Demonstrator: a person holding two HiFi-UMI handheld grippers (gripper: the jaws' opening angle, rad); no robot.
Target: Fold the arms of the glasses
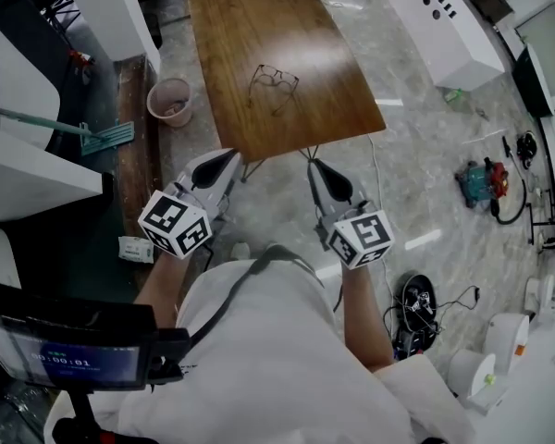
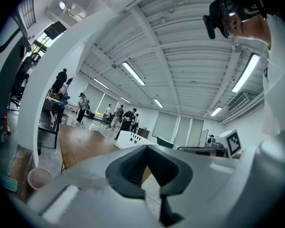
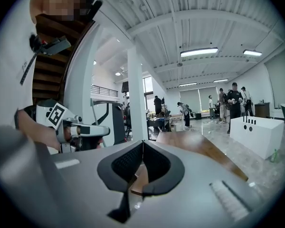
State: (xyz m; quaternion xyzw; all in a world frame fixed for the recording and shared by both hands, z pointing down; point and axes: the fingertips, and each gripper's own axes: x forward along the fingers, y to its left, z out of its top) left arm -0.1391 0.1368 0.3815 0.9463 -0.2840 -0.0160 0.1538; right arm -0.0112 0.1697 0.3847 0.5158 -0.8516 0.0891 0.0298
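Holds the left tool (image 1: 231, 155) closed, jaws tip to tip, nothing between them. Holds the right tool (image 1: 314, 166) closed as well, pads pressed together and empty. Carries both side by side and apart, each pointing about level, tips close to the near edge of the counter (image 1: 250, 26). Finds the glasses (image 1: 274, 83) ahead of both tools, well beyond the tips, about midway between their two lines, lying on the middle of the counter. Shows the arms unfolded, spread open and reaching back toward the tools, lenses on the far side. Puts a pink bucket (image 1: 170, 101) on the floor ahead and to the left of the left tool, just beside the counter's edge, with a green mop (image 1: 109, 137) farther left. Places a white cabinet (image 1: 441, 26) ahead and to the right of the right tool, past the counter, and a red and green machine (image 1: 481, 181) on the floor off to that tool's right. Catches, from the right gripper view, people (image 3: 234, 101) standing far ahead, beyond the counter.
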